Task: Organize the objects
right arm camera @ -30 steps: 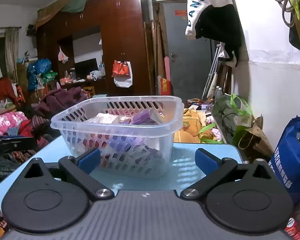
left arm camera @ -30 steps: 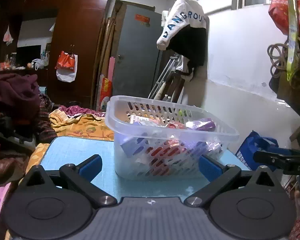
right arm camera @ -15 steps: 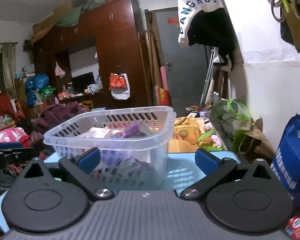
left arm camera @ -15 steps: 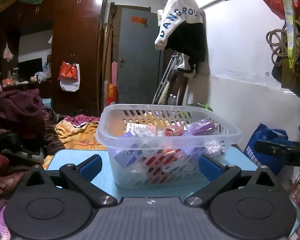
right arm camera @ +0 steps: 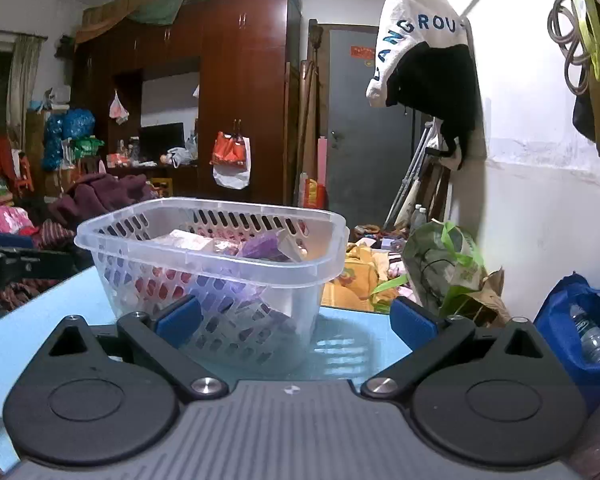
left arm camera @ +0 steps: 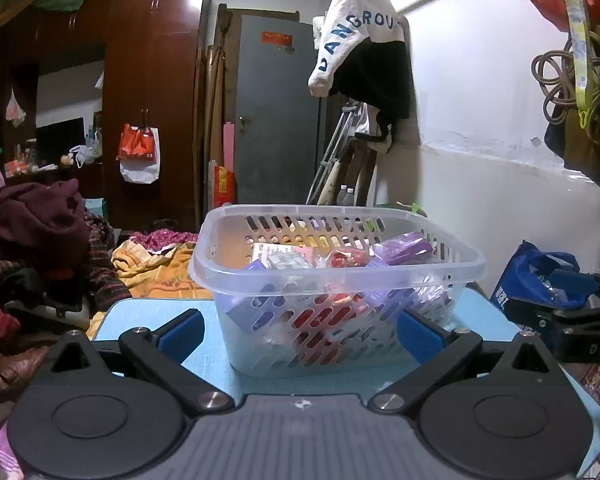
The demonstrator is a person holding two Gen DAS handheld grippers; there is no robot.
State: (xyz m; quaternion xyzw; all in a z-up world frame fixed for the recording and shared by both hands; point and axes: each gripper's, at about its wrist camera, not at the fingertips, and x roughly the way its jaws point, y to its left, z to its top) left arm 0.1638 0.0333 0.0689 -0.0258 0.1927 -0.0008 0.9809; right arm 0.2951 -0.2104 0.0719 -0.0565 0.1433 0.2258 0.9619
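A clear plastic basket (left arm camera: 336, 276) stands on the smooth light-blue tabletop (left arm camera: 148, 312), its walls pierced with rows of oval slots under a rounded, rolled rim. Inside lie crinkled packets: a purple one (left arm camera: 404, 246), a red one (left arm camera: 348, 258) and a white printed pack (left arm camera: 284, 254).

The left gripper (left arm camera: 298, 330) is spread wide and carries nothing; its 2 blue-padded fingers (left arm camera: 180, 330) frame the basket's lower front from the near side, and whether they touch it cannot be told. The right gripper (right arm camera: 296, 318) is likewise wide and empty, its left pad in front of the basket's near corner, its right pad over bare tabletop. Both have matte black linkages and a ribbed grey body.

A white and black jacket (left arm camera: 364, 48) hangs on the wall.
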